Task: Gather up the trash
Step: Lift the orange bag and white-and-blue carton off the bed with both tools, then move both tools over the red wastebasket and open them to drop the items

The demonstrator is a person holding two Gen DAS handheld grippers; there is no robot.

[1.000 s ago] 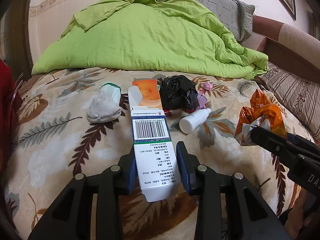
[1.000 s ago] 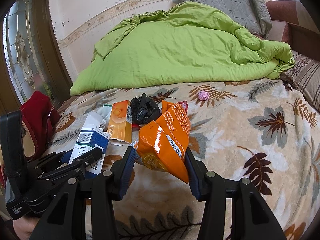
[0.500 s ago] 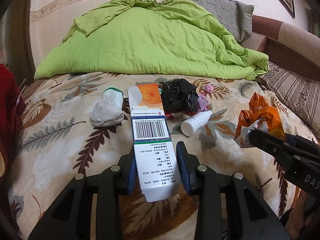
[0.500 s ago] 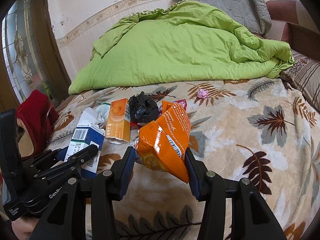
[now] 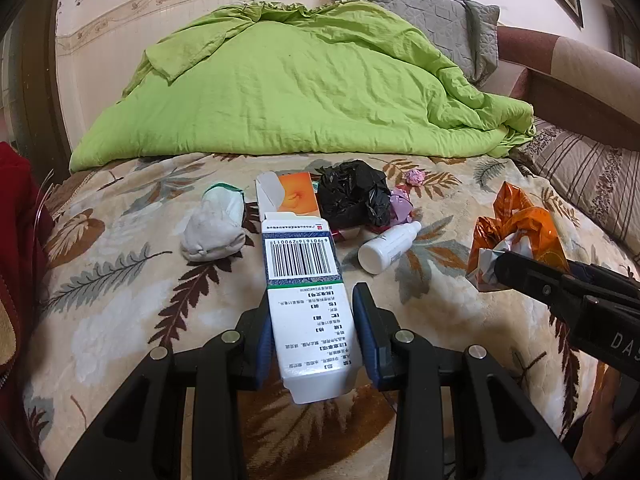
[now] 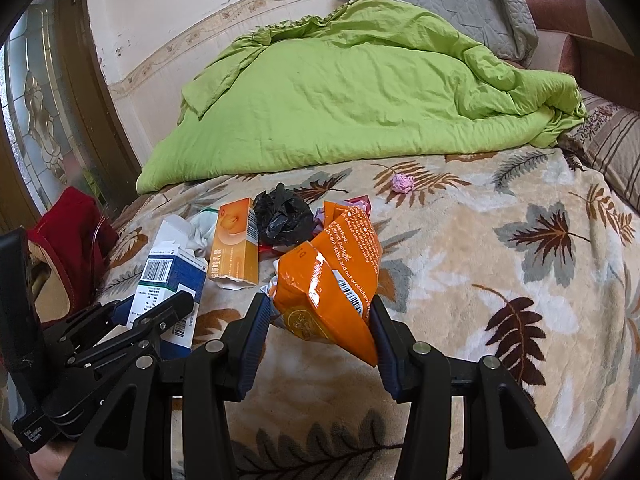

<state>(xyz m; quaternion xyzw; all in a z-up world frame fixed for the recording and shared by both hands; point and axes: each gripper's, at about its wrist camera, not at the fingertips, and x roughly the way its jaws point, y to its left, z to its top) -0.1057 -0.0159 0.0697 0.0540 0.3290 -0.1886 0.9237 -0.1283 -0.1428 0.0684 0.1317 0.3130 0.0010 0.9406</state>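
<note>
My left gripper is shut on a white and blue carton with a barcode, held just above the leaf-patterned blanket. My right gripper is shut on a crumpled orange snack bag, also seen at the right of the left wrist view as the snack bag. On the bed behind lie an orange box, a black plastic bag, a white bottle, a white crumpled wad and a small pink paper ball.
A green duvet and grey pillow fill the back of the bed. A striped pillow lies at the right, a red garment at the left edge near a glazed door.
</note>
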